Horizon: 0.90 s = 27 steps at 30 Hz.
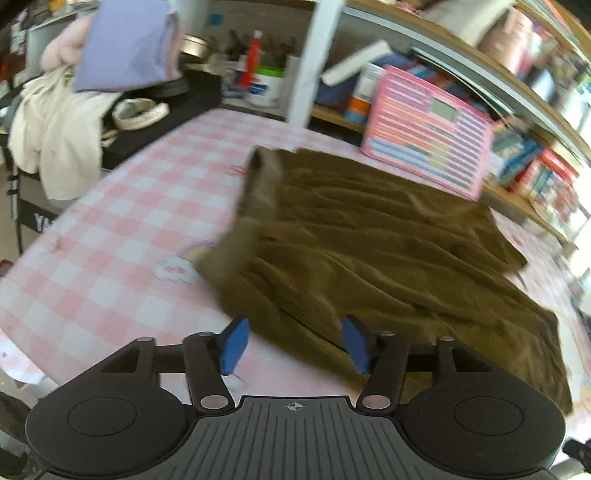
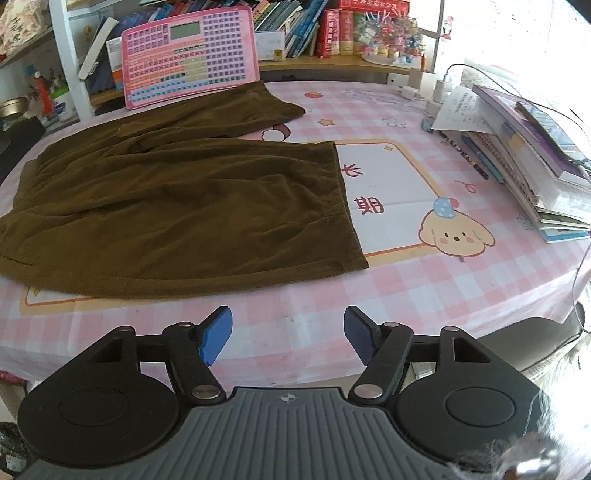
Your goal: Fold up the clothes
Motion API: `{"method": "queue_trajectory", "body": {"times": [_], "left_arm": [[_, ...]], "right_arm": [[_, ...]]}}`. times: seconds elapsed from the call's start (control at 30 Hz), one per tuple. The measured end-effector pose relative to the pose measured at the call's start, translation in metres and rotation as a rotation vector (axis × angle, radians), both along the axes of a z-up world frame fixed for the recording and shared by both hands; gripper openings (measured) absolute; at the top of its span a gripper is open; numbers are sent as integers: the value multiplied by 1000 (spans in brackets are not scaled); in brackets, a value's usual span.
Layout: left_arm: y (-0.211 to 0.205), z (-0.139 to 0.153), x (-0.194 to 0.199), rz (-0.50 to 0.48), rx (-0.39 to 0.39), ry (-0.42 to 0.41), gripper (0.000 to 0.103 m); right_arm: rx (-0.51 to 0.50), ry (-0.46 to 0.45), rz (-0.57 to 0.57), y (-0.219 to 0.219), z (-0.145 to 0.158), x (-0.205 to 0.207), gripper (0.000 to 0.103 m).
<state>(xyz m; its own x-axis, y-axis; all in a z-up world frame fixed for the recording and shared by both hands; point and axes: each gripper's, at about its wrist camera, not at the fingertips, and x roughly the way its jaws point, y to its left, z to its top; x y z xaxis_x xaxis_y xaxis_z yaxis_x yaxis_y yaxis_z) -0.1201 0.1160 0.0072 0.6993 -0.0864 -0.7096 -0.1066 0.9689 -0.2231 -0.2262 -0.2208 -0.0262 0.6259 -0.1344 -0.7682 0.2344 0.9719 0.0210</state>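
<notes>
A pair of olive-brown shorts (image 2: pixel 177 199) lies spread flat on the pink checked tablecloth (image 2: pixel 406 280), waistband at the left, both legs pointing right. In the left wrist view the shorts (image 1: pixel 369 251) fill the middle, blurred by motion. My left gripper (image 1: pixel 295 343) is open and empty, just above the near edge of the shorts by the waistband corner. My right gripper (image 2: pixel 288 338) is open and empty over bare cloth, near the table's front edge, a short way in front of the near leg's hem.
A pink toy keyboard (image 2: pixel 190 51) leans on the shelf behind the shorts. Stacked books and papers (image 2: pixel 524 147) with chargers and cables sit at the right. Bookshelves (image 2: pixel 325 29) line the back. A cream garment (image 1: pixel 51 140) hangs off the table's left.
</notes>
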Motion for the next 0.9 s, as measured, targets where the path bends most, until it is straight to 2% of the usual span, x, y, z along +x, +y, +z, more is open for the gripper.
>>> {"method": "queue_trajectory", "body": {"times": [0.1,0.2,0.33,0.4,0.57,0.9], "left_arm": [[-16,0,-8,-32,10,6,72],[-30,1,-14,-56,23,13,75],[-49,3,-21,-87,41,21,82],[-58,3,-25,-103,50,25,89],[-82,5,-35,-142,72,36,90],[-108,4,-46,-247,120,65,91]], "right_arm": [[12,3,4,-8,-2,-2,66],[22,7,10,-16,-5,-4,68],[33,12,30,-23,-8,-7,74],[38,14,39,-27,-9,-8,77],[44,14,58,-31,-10,-9,86],[20,10,57,-19,-2,0,92]]}}
